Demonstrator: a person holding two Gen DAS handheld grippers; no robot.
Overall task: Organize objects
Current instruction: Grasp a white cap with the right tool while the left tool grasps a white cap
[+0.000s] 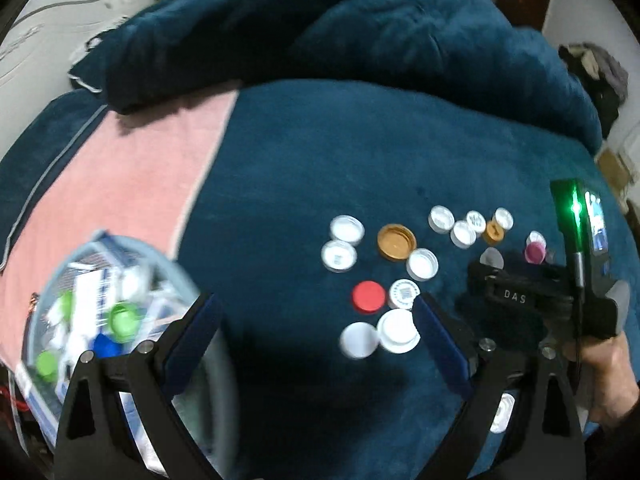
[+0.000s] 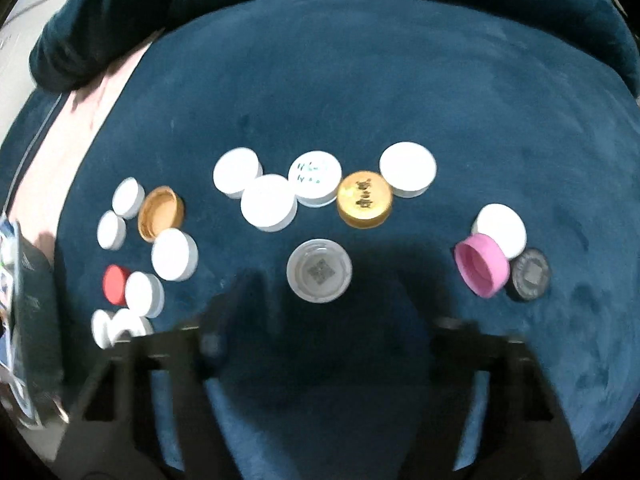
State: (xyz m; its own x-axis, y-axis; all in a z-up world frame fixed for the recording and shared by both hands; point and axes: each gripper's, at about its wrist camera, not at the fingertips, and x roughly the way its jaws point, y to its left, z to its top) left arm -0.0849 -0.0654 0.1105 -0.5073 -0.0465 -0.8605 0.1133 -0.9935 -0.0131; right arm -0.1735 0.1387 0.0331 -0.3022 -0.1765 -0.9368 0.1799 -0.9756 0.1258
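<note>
Several bottle caps lie on a dark blue blanket (image 1: 340, 152): many white ones, a red cap (image 1: 368, 297), a gold cap lying open side up (image 1: 396, 241), a second gold cap (image 2: 364, 199), a pink cap (image 2: 481, 263) and a grey cap (image 2: 530, 274). My left gripper (image 1: 316, 320) is open and empty, low over the blanket, with white caps (image 1: 398, 330) just inside its right finger. My right gripper (image 2: 332, 320) is open and empty, just short of an upturned white cap (image 2: 319, 271). The right gripper's body shows in the left wrist view (image 1: 516, 296).
A clear plastic bag (image 1: 108, 308) holding green, blue and white caps and boxes sits at the left on a pink towel (image 1: 120, 184). A bunched blue blanket (image 1: 360, 32) rises at the back. A hand (image 1: 608, 376) holds the right gripper.
</note>
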